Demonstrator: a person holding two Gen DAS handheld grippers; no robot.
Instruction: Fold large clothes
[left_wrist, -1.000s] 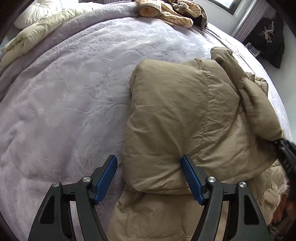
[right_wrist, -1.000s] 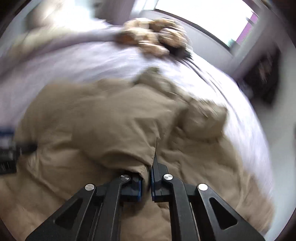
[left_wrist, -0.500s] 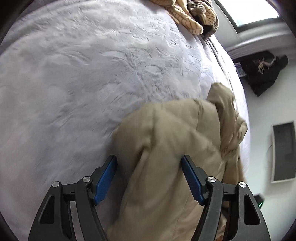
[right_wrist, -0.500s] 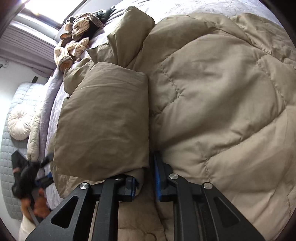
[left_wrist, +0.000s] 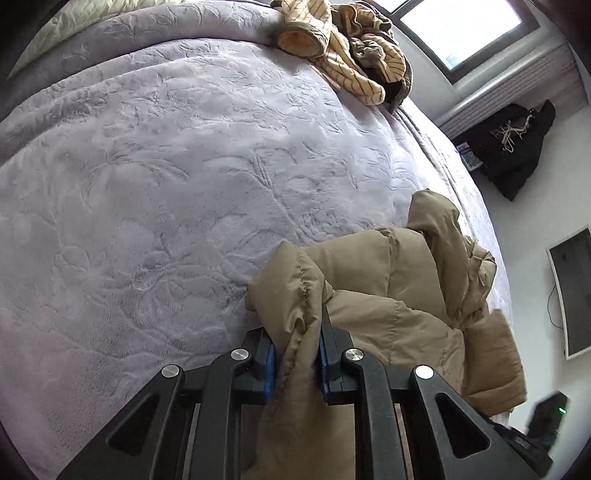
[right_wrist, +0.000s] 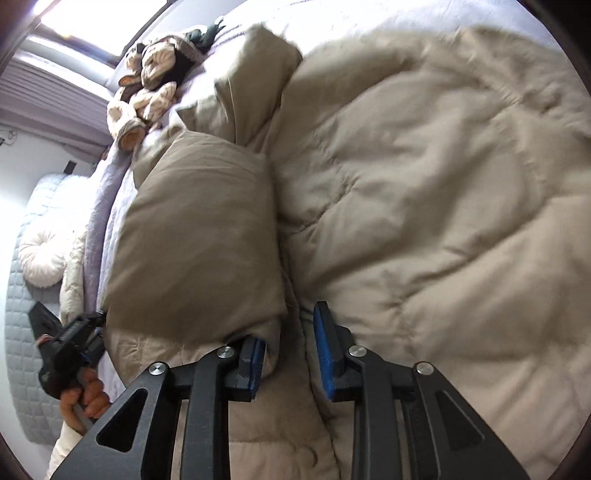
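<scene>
Left wrist view: the left gripper (left_wrist: 295, 354) is clenched on a bunched, stitched edge of the tan quilted coat (left_wrist: 399, 295), with the fabric pinched between its two blue pads and rising in a ridge above them. The coat lies on the lavender bedspread (left_wrist: 166, 184), toward the near right side of the bed, with one puffy part standing up behind the grasp; I cannot tell whether that is a sleeve or a hood. A separate heap of striped clothes (left_wrist: 343, 48) sits at the far edge of the bed near the window, apart from the coat and seemingly untouched.

Right wrist view: the right gripper (right_wrist: 290, 352) has its fingers parted, the pads set either side of a crease in the coat (right_wrist: 424, 203) without pinching it, so it reads as released. A darker padded panel (right_wrist: 199, 240) is already laid over the paler quilted body, which suggests at least one fold has been made. The left gripper also shows at the left edge, held in a hand (right_wrist: 85, 398), at the coat's side.

As a judgement, the folding is partway: one panel is turned in, the coat is still bulky and uneven, and further folds and flattening remain, as does the striped heap.
</scene>
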